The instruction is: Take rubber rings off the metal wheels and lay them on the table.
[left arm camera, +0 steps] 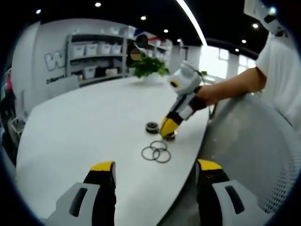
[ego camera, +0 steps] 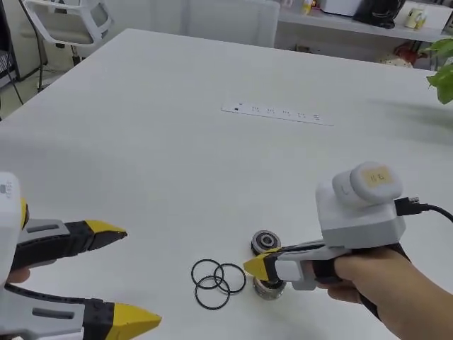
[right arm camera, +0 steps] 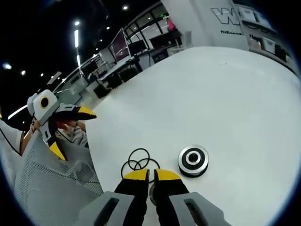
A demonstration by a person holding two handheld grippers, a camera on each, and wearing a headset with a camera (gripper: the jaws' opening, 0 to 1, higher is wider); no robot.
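The left claw [ego camera: 122,273] sits at the near left edge of the white worktop [ego camera: 163,142] with its jaws spread wide and nothing between them; its own view shows both yellow tips [left arm camera: 103,167] well apart above the worktop edge. The right claw [ego camera: 258,266], carried by a hand [ego camera: 375,280], is lowered to the worktop surface with its jaws drawn almost together, leaving only a narrow slit. Its yellow tips [right arm camera: 136,175] rest over a metal wheel [ego camera: 270,287], which is largely covered by them. Whether the tips grip the wheel or a ring on it cannot be determined. A second metal wheel [ego camera: 265,241] lies flat on the worktop just beyond the first and apart from the claw. In the right gripper view it appears as a round disc with a dark outer band [right arm camera: 193,160]. A cluster of loose black rubber rings [ego camera: 218,281] lies flat on the worktop just beside the covered wheel, on the side towards the left claw, and the rings overlap one another. A white socket strip [ego camera: 276,113] lies farther back on the worktop, well apart from the work area.
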